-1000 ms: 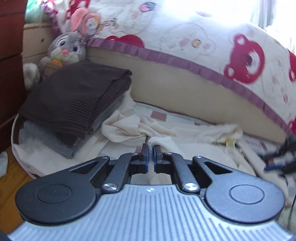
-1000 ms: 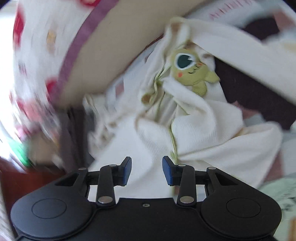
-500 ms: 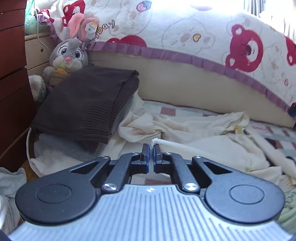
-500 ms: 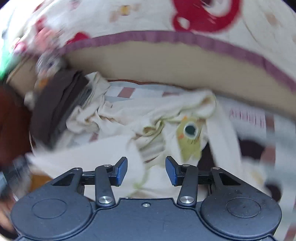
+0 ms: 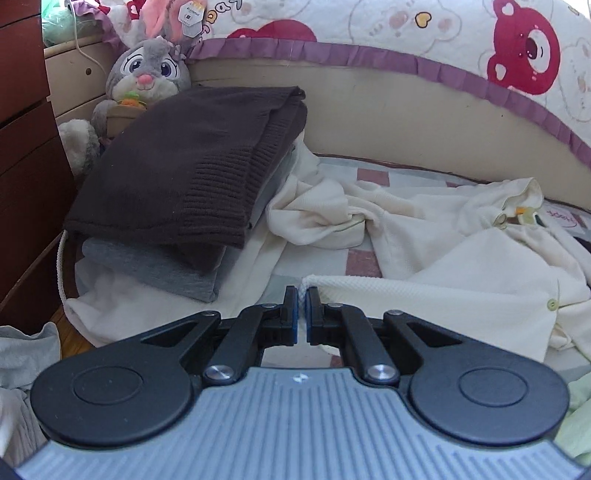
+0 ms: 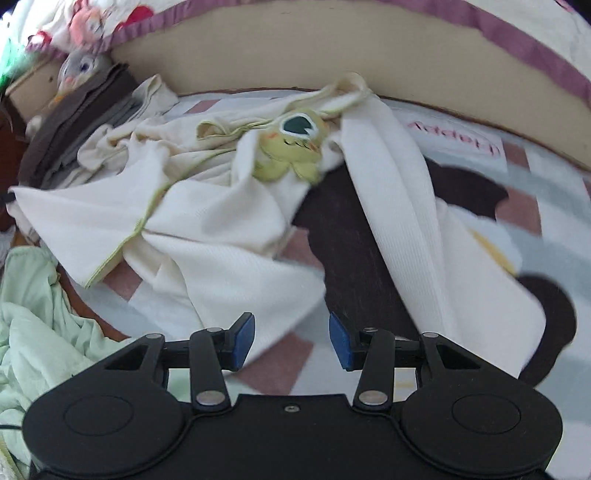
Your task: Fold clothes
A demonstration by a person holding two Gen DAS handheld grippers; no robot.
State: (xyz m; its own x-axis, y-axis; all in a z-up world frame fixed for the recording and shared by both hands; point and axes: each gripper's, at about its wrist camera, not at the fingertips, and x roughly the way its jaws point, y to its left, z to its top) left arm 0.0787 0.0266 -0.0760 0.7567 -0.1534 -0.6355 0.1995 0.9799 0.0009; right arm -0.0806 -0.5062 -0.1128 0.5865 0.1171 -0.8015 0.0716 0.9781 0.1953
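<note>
A cream garment (image 5: 461,266) (image 6: 229,206) with a green frog patch (image 6: 291,147) lies crumpled on the checked bedding. In the left wrist view my left gripper (image 5: 302,310) is shut on a corner of that cream cloth, the edge pinched between its blue pads. My right gripper (image 6: 291,341) is open just above the bedding, near the garment's lower edge, with nothing between its fingers. A folded brown sweater (image 5: 192,162) rests on folded grey clothes (image 5: 159,269) at the left.
A grey plush rabbit (image 5: 147,74) sits behind the folded stack. A padded beige headboard (image 5: 388,122) with a bear-print quilt (image 5: 424,33) runs along the back. A dark wooden dresser (image 5: 22,147) stands at left. Pale green cloth (image 6: 40,325) lies at the near left.
The left gripper has drawn the pinched cream corner toward me and lower. The right gripper has rolled upright and dropped closer to the bedding, its jaws a little wider.
</note>
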